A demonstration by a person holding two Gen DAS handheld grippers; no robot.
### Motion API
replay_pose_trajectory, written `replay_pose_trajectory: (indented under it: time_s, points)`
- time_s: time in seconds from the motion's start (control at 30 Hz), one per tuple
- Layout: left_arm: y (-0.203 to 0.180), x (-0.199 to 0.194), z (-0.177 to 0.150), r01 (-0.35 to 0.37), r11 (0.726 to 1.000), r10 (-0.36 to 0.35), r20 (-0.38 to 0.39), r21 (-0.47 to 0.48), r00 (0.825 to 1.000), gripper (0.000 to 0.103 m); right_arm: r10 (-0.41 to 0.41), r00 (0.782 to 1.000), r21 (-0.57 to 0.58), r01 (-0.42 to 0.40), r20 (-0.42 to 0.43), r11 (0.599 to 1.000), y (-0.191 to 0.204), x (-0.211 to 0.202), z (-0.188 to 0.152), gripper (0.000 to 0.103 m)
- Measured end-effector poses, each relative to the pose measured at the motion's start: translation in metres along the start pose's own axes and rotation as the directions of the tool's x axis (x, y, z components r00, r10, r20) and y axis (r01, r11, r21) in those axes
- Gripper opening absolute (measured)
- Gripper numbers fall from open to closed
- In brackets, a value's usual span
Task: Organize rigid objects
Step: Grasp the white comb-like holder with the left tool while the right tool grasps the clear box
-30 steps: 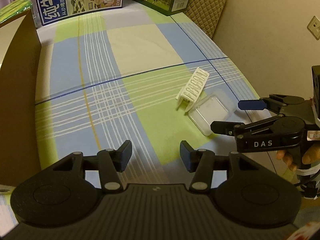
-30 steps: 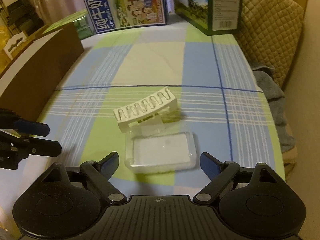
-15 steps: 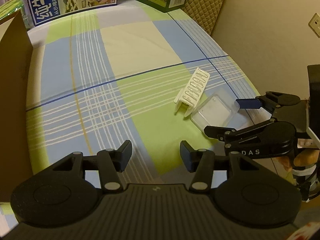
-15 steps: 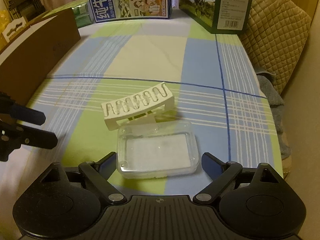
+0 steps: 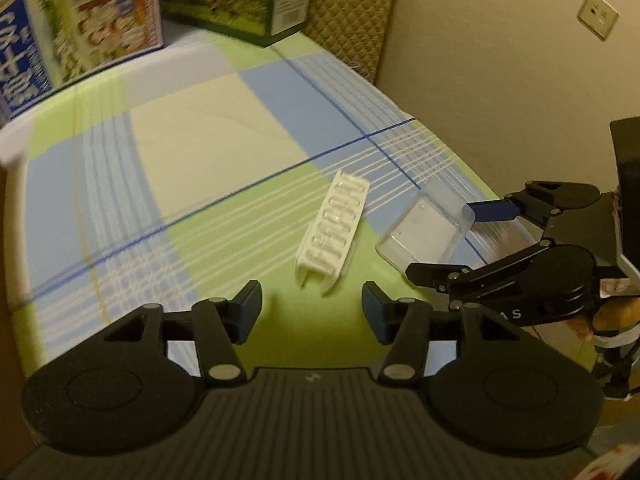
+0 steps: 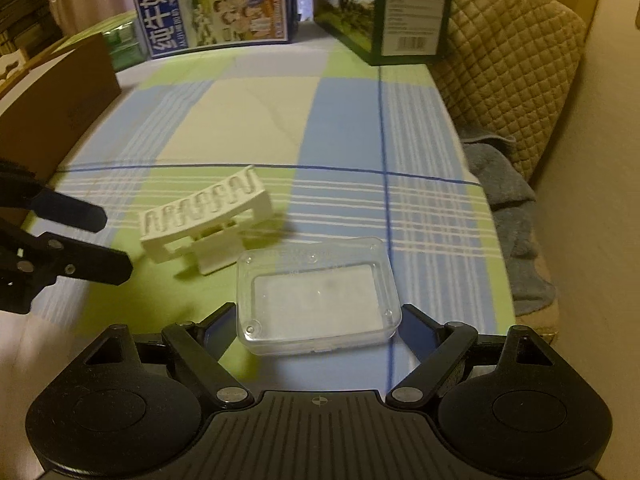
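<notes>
A clear plastic box (image 6: 318, 298) lies on the checked cloth, between the open fingers of my right gripper (image 6: 316, 330); whether the pads touch it I cannot tell. The box (image 5: 422, 228) and right gripper (image 5: 456, 240) also show in the left wrist view. A white slotted rack (image 6: 206, 216) lies just left of and beyond the box; in the left wrist view the rack (image 5: 334, 226) is straight ahead of my left gripper (image 5: 312, 310), which is open and empty a short way before it. The left gripper's fingers (image 6: 76, 236) show at the right wrist view's left edge.
A brown cardboard box (image 6: 52, 96) stands along the left side. A blue milk carton (image 6: 216, 4) and a green carton (image 6: 396, 8) stand at the far end. A quilted cushion (image 6: 508, 68) and grey cloth (image 6: 508, 184) lie past the right edge, by the wall.
My right gripper has moved forward until its open fingers flank the clear box. My left gripper has moved forward and swung right, bringing the white rack straight ahead.
</notes>
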State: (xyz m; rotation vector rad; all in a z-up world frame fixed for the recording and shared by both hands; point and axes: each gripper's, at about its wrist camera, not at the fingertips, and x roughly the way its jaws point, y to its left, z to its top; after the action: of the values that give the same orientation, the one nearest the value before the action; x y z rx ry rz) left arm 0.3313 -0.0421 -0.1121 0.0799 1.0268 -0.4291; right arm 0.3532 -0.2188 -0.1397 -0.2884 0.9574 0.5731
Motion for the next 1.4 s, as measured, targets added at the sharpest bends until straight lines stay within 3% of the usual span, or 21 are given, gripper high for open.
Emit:
replay_pose_trajectory:
  time_s: [0.33,0.53,0.63,0.7,1.03,1.4]
  points:
    - [-0.011,0.036,0.019,-0.017,0.996,0.018,-0.015,0.083,1.000,0.052,-0.027,1.000,0.026,0.027,0.014,0.999,-0.013,0.001,0.003,0.083]
    - [-0.015,0.045,0.020,-0.006,0.997,0.007,-0.011,0.079,1.000,0.040,-0.042,0.999,0.030,0.042,0.017,0.999,-0.015,0.003,0.006,0.083]
    - [-0.015,0.046,0.019,-0.010,0.997,0.010,-0.007,0.074,1.000,0.028,-0.047,0.999,0.021,0.046,0.021,0.999,-0.014,0.004,0.007,0.083]
    - [-0.014,0.043,0.018,-0.007,0.998,0.007,-0.001,0.058,1.000,0.023,-0.044,0.999,0.014,0.043,0.025,0.999,-0.012,0.004,0.006,0.083]
    - [0.014,0.008,-0.016,-0.103,0.992,0.104,0.004,-0.072,0.995,0.023,0.024,0.999,-0.058,-0.023,0.023,0.998,0.018,0.004,0.003,0.083]
    - [0.057,-0.047,-0.090,-0.235,0.928,0.231,-0.049,-0.289,0.972,0.023,0.173,0.985,-0.199,-0.172,-0.016,0.965,0.083,0.005,-0.007,0.083]
